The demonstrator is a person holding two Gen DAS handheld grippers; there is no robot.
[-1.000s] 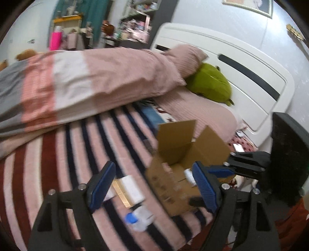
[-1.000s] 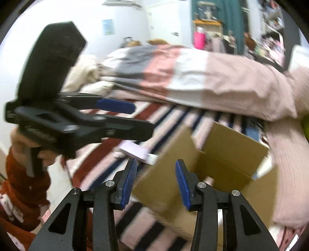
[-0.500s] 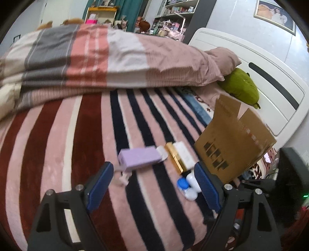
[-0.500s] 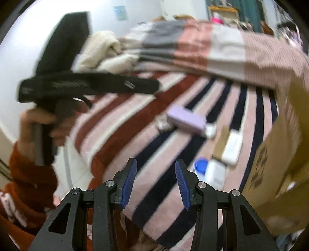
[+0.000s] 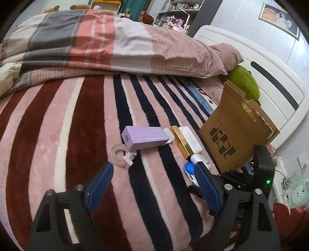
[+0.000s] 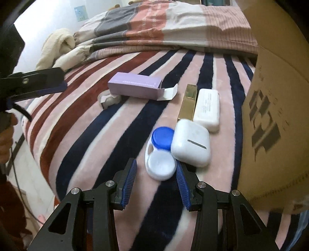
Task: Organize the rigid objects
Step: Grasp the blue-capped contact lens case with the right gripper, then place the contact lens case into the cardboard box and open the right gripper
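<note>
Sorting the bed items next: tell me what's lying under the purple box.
A coiled pale cable pokes out from beneath the purple box, its plug end showing at the box's closed end. How far it runs underneath is hidden. Otherwise the box lies on the striped blanket.

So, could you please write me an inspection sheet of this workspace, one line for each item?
Surface: striped blanket on a bed.
Job's things: purple box with end flap open; gold box beside white case; earbud case; lens case; cardboard box at the right.
Clutter: folded quilt, green plush.
Grippers: left gripper open, empty; right gripper open, fingers either side of the lens case's near end.
Cables: coiled cable by the purple box.
Surroundings: headboard, shelves.
</note>
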